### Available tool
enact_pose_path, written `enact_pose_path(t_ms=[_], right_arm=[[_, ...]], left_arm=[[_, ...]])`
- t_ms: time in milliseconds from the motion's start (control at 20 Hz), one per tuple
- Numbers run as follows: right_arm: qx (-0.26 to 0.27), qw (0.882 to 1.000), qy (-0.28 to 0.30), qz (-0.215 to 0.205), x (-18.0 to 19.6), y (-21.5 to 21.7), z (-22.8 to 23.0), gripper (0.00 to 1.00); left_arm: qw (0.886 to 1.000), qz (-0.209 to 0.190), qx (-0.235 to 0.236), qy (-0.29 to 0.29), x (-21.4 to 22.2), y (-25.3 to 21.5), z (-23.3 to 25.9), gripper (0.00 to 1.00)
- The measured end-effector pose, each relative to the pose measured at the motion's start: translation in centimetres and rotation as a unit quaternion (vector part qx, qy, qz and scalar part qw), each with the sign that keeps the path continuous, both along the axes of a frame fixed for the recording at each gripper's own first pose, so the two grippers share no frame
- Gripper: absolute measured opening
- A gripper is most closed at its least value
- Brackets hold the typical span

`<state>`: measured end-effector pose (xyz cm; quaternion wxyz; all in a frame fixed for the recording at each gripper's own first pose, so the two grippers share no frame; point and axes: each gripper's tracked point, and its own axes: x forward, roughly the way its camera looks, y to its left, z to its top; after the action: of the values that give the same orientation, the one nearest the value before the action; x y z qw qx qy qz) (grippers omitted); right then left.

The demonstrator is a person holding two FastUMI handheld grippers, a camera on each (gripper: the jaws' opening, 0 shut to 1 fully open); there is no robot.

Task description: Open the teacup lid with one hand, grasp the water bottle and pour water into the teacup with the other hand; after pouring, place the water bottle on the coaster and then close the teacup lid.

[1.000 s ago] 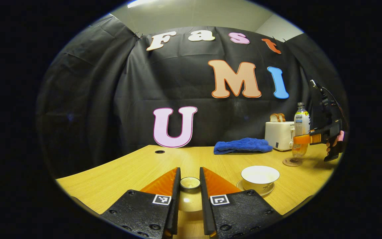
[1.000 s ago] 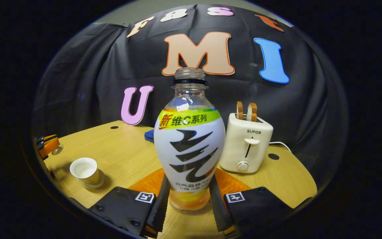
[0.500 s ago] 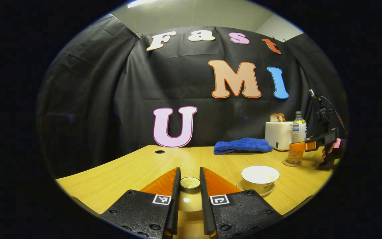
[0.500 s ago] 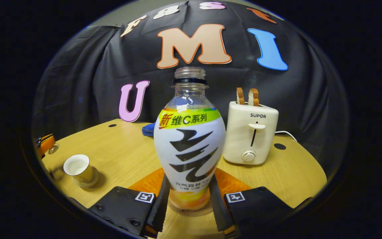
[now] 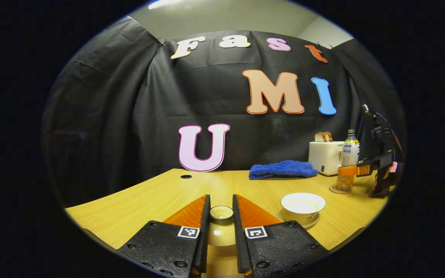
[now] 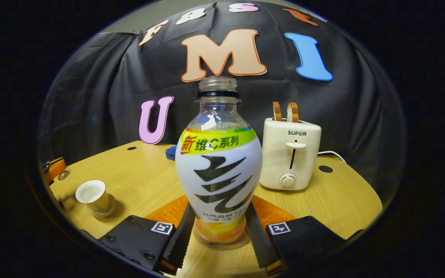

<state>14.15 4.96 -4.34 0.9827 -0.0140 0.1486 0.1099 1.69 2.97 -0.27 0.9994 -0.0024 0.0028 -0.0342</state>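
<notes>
Right gripper view: right gripper (image 6: 219, 235) closed on the lower body of the water bottle (image 6: 218, 170), one finger pressed to each side, bottle upright, uncapped, base resting on the round coaster (image 6: 222, 243) directly between the fingertips. Beyond the bottle and to its right, a white toaster (image 6: 290, 154) with two bread slices (image 6: 283, 112) standing in its slots. Off to the far left of the fingers, the open teacup (image 6: 93, 197) on its saucer, and past it at the view's edge the left gripper (image 6: 54, 170). Behind the bottle's left shoulder, a corner of blue cloth (image 6: 171, 152). Left gripper view: left gripper (image 5: 221, 216) clamped on the knob of the teacup lid (image 5: 221, 227), fingers close together around it, lid held just over the wooden table (image 5: 149, 197); contact with the table cannot be told. Just right of the fingers, teacup (image 5: 303, 206) uncovered on its saucer (image 5: 311, 222). Farther right and ahead, water bottle (image 5: 348, 164) standing on the coaster (image 5: 338, 189) with the right gripper (image 5: 348, 170) around it and a hand (image 5: 388, 175) behind. Toaster (image 5: 325, 156) just behind the bottle, blue cloth (image 5: 282, 170) lying left of the toaster.
</notes>
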Motion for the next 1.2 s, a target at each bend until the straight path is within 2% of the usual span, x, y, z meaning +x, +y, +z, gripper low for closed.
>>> enact_pose_path(t_ms=[100, 150, 250, 350, 400, 650, 750, 800, 850, 950, 1000, 1050, 1150, 1200], right_arm=[[0.007, 1.000, -0.001, 0.000, -0.2, 0.0, 0.0, 0.84], [0.008, 1.000, -0.002, -0.001, -0.3, -0.2, -0.1, 0.83], [0.007, 1.000, -0.002, 0.003, -0.6, -0.2, -0.3, 0.93], [0.005, 1.000, -0.003, 0.005, -1.0, -0.3, -0.7, 0.92], [0.004, 1.000, -0.004, 0.005, -1.1, -0.3, -0.6, 0.89], [-0.003, 1.000, -0.026, 0.009, -2.6, -0.1, -0.1, 0.96], [0.001, 0.999, -0.035, 0.009, -3.3, -0.4, 0.1, 0.93], [0.003, 0.999, -0.038, 0.007, -3.7, -0.5, 0.2, 0.88], [0.001, 0.999, -0.039, 0.000, -4.5, -0.7, 0.2, 0.93], [0.003, 0.999, -0.049, -0.016, -5.8, -1.5, 0.7, 0.89], [0.006, 0.998, -0.058, -0.023, -6.4, -1.8, 1.1, 0.93], [0.010, 0.997, -0.069, -0.027, -7.0, -2.0, 1.5, 0.88], [0.016, 0.995, -0.093, -0.037, -8.1, -2.5, 2.4, 0.97], [0.017, 0.993, -0.105, -0.046, -8.6, -2.9, 2.8, 0.93]], left_arm=[[1.000, 0.000, 0.000, 0.000, 0.0, 0.0, 0.0, 0.28], [1.000, 0.000, 0.000, 0.000, 0.0, 0.0, 0.0, 0.28], [1.000, 0.000, 0.000, 0.000, 0.0, 0.0, 0.0, 0.28], [1.000, 0.000, 0.000, 0.000, -0.1, 0.0, 0.0, 0.28], [1.000, 0.000, 0.000, 0.000, 0.0, 0.0, 0.0, 0.28], [1.000, 0.000, 0.000, 0.000, -0.1, 0.0, 0.0, 0.28], [1.000, 0.000, 0.000, 0.000, 0.0, 0.0, 0.0, 0.28], [1.000, 0.000, 0.001, 0.000, 0.0, 0.0, 0.0, 0.28], [1.000, 0.001, 0.001, 0.000, 0.0, 0.0, 0.0, 0.28], [1.000, 0.001, 0.001, 0.000, 0.0, 0.0, 0.0, 0.28], [1.000, 0.003, 0.001, 0.000, 0.0, 0.1, 0.0, 0.28], [1.000, 0.004, 0.001, 0.000, -0.1, 0.1, 0.0, 0.28], [1.000, 0.003, 0.000, 0.001, 0.0, 0.0, -0.1, 0.28], [1.000, 0.002, 0.000, 0.000, 0.0, -0.1, 0.0, 0.28]])
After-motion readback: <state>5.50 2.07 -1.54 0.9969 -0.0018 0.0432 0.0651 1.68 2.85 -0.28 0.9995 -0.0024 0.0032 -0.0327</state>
